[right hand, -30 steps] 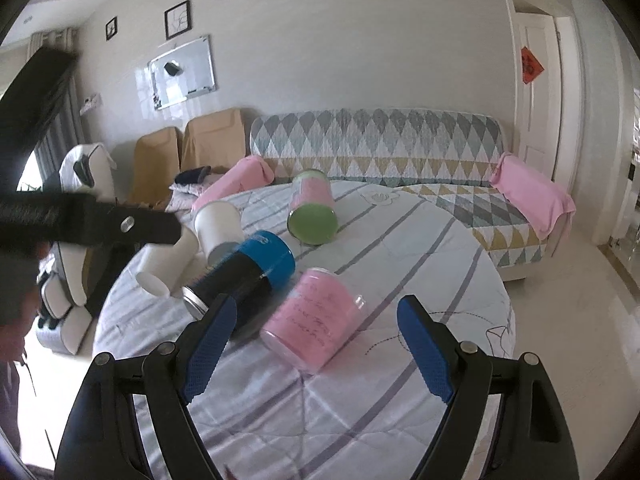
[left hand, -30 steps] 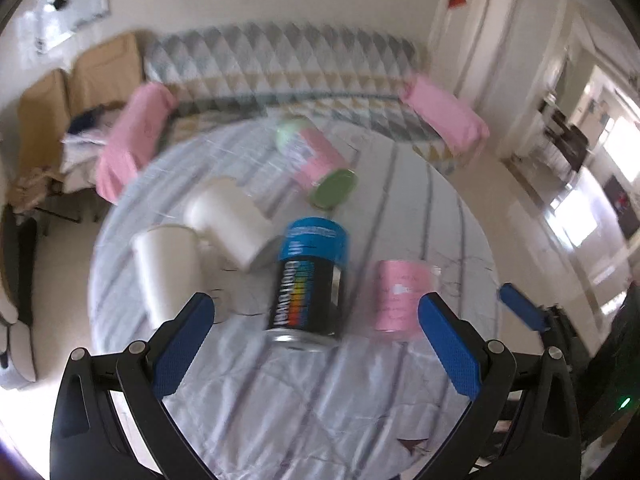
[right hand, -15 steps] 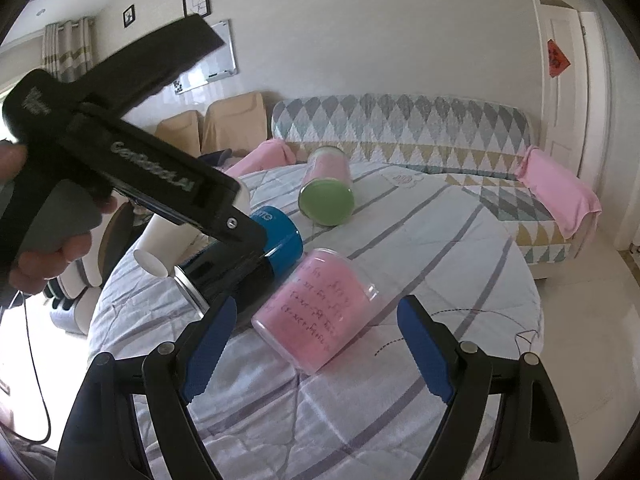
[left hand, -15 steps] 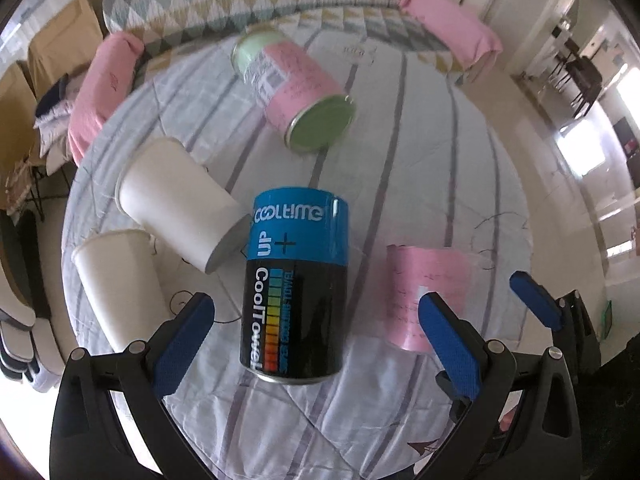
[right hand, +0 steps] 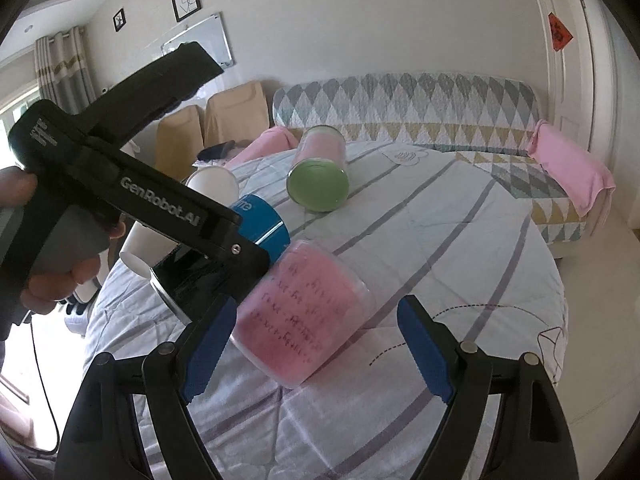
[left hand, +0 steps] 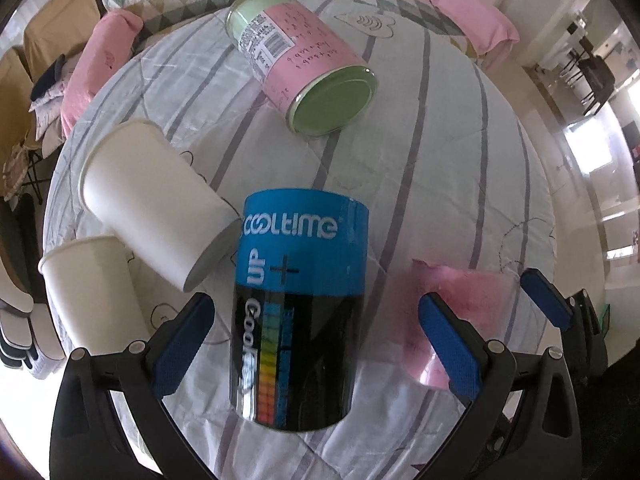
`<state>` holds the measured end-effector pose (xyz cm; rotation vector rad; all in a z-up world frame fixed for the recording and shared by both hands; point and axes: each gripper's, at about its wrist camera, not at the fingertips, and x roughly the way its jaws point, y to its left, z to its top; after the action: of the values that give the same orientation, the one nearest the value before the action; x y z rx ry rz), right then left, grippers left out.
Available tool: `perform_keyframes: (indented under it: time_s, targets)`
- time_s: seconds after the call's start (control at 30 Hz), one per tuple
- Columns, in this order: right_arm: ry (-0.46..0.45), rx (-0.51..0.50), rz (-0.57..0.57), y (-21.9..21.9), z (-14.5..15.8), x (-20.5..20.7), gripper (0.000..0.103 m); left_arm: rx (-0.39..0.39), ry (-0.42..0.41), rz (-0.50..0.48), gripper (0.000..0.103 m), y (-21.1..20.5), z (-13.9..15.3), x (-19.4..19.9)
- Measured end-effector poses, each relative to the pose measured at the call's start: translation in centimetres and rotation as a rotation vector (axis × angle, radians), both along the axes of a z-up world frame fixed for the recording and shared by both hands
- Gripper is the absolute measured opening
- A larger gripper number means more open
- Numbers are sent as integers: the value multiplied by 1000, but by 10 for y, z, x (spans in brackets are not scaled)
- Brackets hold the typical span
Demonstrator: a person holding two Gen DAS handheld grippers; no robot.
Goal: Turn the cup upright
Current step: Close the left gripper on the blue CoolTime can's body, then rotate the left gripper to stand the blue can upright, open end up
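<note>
Several cups lie on their sides on a round table. A blue-and-black can-shaped cup lies between the open fingers of my left gripper, which hovers just above it. A clear cup with a pink label lies between the open fingers of my right gripper; it also shows in the left wrist view. The blue cup shows partly behind the left gripper's body in the right wrist view.
Two white paper cups lie left of the blue cup. A pink-and-green can lies further back. The table has a grey striped cloth. A sofa stands behind the table.
My left gripper has dropped down and forward over the blue cup, which now fills more of its view. My right gripper has closed in on the pink-labelled cup.
</note>
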<state>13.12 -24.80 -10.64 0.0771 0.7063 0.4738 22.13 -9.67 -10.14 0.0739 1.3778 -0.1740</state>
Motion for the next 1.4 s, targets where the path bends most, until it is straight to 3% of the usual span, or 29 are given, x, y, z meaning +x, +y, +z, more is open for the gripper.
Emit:
perform_keyframes:
  time_s: [0.2, 0.4, 0.47, 0.5, 0.83, 1.4]
  targets:
    - [-20, 10, -15, -3, 1, -3, 84, -2, 22, -9, 100, -9, -8, 9]
    - [-2, 8, -6, -3, -1, 1, 84, 29, 20, -8, 86, -16, -14, 15]
    - [-2, 10, -1, -2, 0, 0, 84, 33, -3, -10, 72, -16, -10, 15]
    - [0, 11, 2, -2, 0, 0, 84, 31, -6, -10, 71, -14, -9, 15]
    - [-3, 0, -1, 0, -1, -1, 84, 1, -39, -14, 71, -2, -3, 4]
    - [-14, -31, 33, 22, 5, -20, 84, -88, -270, -3, 70, 27, 36, -63]
